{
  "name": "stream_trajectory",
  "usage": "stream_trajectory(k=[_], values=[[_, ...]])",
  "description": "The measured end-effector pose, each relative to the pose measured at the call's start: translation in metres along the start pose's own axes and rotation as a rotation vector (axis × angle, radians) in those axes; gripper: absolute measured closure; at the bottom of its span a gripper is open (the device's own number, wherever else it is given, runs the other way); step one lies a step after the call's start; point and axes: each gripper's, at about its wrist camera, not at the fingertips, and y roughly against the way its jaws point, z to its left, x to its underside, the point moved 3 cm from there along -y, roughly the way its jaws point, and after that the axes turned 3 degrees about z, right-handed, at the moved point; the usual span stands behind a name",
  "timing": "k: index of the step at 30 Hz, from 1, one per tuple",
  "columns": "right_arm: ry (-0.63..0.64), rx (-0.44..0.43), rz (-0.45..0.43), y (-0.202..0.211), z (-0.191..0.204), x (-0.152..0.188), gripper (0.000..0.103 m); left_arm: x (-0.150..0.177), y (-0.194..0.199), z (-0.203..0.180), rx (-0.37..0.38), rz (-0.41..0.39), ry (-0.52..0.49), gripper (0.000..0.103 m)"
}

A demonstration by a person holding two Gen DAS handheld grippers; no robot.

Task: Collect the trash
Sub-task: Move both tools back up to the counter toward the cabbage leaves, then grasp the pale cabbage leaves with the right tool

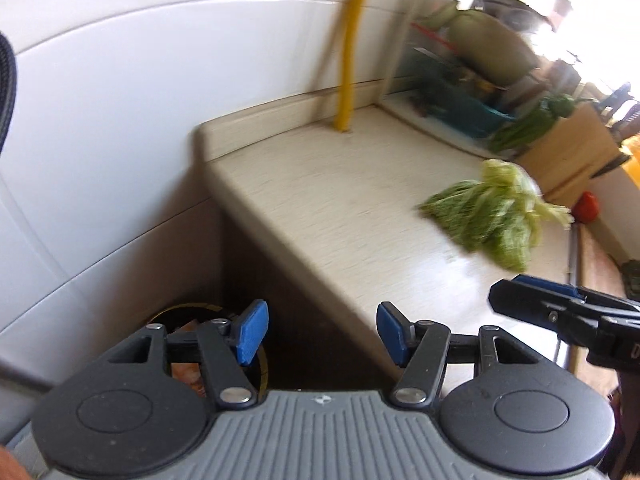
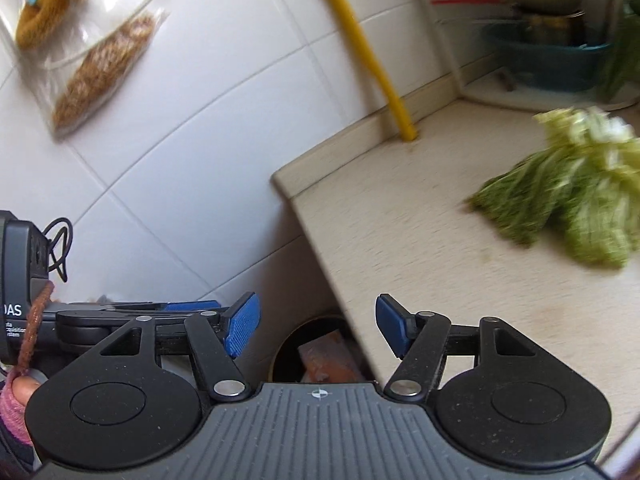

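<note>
Left wrist view: my left gripper (image 1: 320, 332) and right gripper (image 2: 316, 326) hold nothing, fingers parted, above the bin (image 2: 320, 354) at bottom centre; greens (image 1: 492, 216) wait on the surface (image 1: 340, 200), right.

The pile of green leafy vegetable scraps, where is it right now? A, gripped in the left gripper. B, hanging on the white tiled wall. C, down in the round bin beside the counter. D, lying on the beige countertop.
D: the pile of green leafy vegetable scraps lies on the beige countertop, with both grippers empty.
</note>
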Motion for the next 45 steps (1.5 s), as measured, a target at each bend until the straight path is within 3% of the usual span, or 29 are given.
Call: stream_trajectory(k=[2, 9, 11, 14, 19, 22, 25, 26, 30, 34, 38, 45], values=[[0.003, 0.059, -0.040, 0.014, -0.017, -0.005, 0.020, -0.006, -0.002, -0.020, 0.037, -0.010, -0.029, 0.045], [-0.051, 0.209, -0.139, 0.060, -0.092, -0.037, 0.019, -0.030, -0.034, -0.076, 0.141, 0.015, -0.074, 0.042], [-0.033, 0.251, -0.158, 0.065, -0.107, -0.056, 0.013, -0.034, -0.046, -0.088, 0.163, 0.034, -0.073, 0.042], [-0.004, 0.289, -0.151, 0.057, -0.126, -0.084, 0.001, -0.037, -0.059, -0.098, 0.164, 0.055, -0.083, 0.042], [0.042, 0.337, -0.056, 0.008, -0.159, -0.125, 0.000, -0.036, -0.071, -0.098, 0.166, 0.070, -0.053, 0.042], [0.058, 0.391, 0.012, -0.024, -0.175, -0.130, 0.000, -0.036, -0.073, -0.091, 0.170, 0.075, -0.037, 0.042], [0.096, 0.407, 0.038, -0.042, -0.181, -0.117, 0.009, -0.036, -0.076, -0.084, 0.164, 0.077, -0.031, 0.042], [0.136, 0.447, 0.031, -0.045, -0.180, -0.110, 0.015, -0.037, -0.079, -0.081, 0.164, 0.083, -0.031, 0.042], [0.214, 0.483, -0.030, -0.041, -0.168, -0.097, 0.025, -0.044, -0.089, -0.079, 0.184, 0.108, -0.050, 0.042], [0.142, 0.441, -0.088, -0.031, -0.171, -0.102, 0.037, -0.055, -0.095, -0.080, 0.217, 0.115, -0.069, 0.042], [0.111, 0.446, -0.125, -0.026, -0.170, -0.106, 0.058, -0.063, -0.100, -0.082, 0.240, 0.127, -0.092, 0.042], [0.053, 0.452, -0.198, 0.002, -0.169, -0.114, 0.071, -0.078, -0.104, -0.092, 0.308, 0.127, -0.128, 0.042]])
